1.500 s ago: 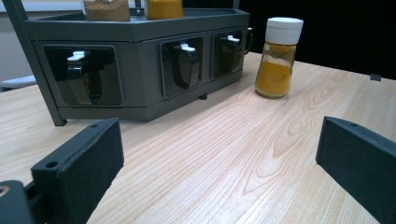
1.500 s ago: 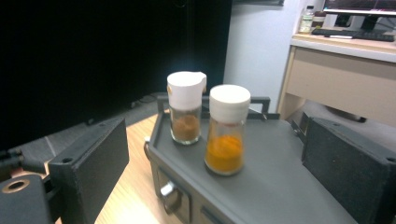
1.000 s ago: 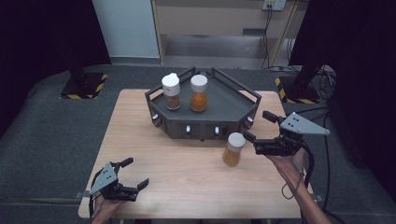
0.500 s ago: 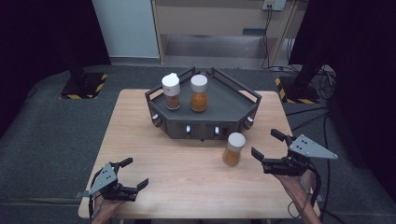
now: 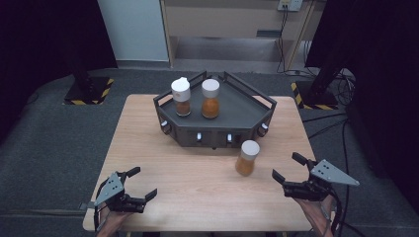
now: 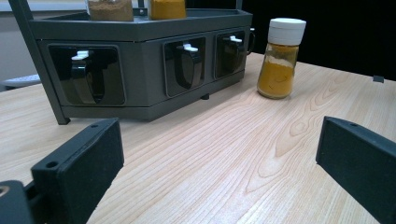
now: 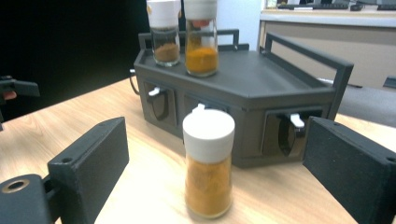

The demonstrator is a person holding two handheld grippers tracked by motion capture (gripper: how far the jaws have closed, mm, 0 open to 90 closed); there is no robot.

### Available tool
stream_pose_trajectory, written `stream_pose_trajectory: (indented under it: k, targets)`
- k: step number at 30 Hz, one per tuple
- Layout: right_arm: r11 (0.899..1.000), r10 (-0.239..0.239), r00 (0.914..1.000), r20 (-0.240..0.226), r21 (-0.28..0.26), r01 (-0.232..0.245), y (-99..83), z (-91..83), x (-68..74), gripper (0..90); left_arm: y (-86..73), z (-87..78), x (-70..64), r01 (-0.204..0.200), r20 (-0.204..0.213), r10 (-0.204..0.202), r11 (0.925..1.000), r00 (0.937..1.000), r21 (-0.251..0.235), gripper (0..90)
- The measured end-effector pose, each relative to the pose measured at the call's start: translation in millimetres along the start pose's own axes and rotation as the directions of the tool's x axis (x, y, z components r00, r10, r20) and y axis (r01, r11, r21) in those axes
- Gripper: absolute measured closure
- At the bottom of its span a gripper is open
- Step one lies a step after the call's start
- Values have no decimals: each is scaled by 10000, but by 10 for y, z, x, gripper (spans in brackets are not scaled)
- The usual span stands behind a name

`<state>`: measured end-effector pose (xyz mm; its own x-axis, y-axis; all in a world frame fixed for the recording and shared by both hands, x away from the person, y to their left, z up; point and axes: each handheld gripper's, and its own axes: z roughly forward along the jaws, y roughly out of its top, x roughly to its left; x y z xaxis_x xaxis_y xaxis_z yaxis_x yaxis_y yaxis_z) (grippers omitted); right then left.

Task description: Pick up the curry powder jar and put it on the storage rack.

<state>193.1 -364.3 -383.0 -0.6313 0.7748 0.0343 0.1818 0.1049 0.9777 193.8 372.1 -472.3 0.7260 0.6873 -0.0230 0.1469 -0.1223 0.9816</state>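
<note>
A dark grey spice rack (image 5: 237,111) stands at the back middle of the wooden table (image 5: 148,148). On its top tray are a jar of brown spice (image 5: 181,97) and a jar of orange spice (image 5: 210,98), both white-capped. A third orange jar (image 5: 247,157) stands upright on the table just in front of the rack's right end. My right gripper (image 5: 287,168) is open near the table's front right corner, a short way right of that jar (image 7: 208,168), which it faces. My left gripper (image 5: 141,182) is open and empty at the front left.
The rack's front face (image 6: 140,70) has several recessed slots with small white-tipped levers. Railings (image 7: 303,51) edge the rack's tray. Bare wood lies between the two grippers. Dark floor surrounds the table, with stand bases and cables at the back.
My right gripper has pulled back toward the front right corner, away from the loose orange jar, which stays standing on the table. The left gripper has barely moved.
</note>
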Motion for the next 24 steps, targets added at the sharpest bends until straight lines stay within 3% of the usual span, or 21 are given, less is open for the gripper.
stream_pose_trajectory:
  k: [16, 24]
  targets:
    - [9984, 254, 9997, -66, 507, -250, -310, 62, -27, 74, -1, -2, -1, 8, -10, -8, 10000, 10000, -4, 0]
    - [9980, 403, 9991, -112, 486, -397, -393, 64, -59, 74, -1, -7, -1, -13, -25, 13, 10000, 10000, -13, 0]
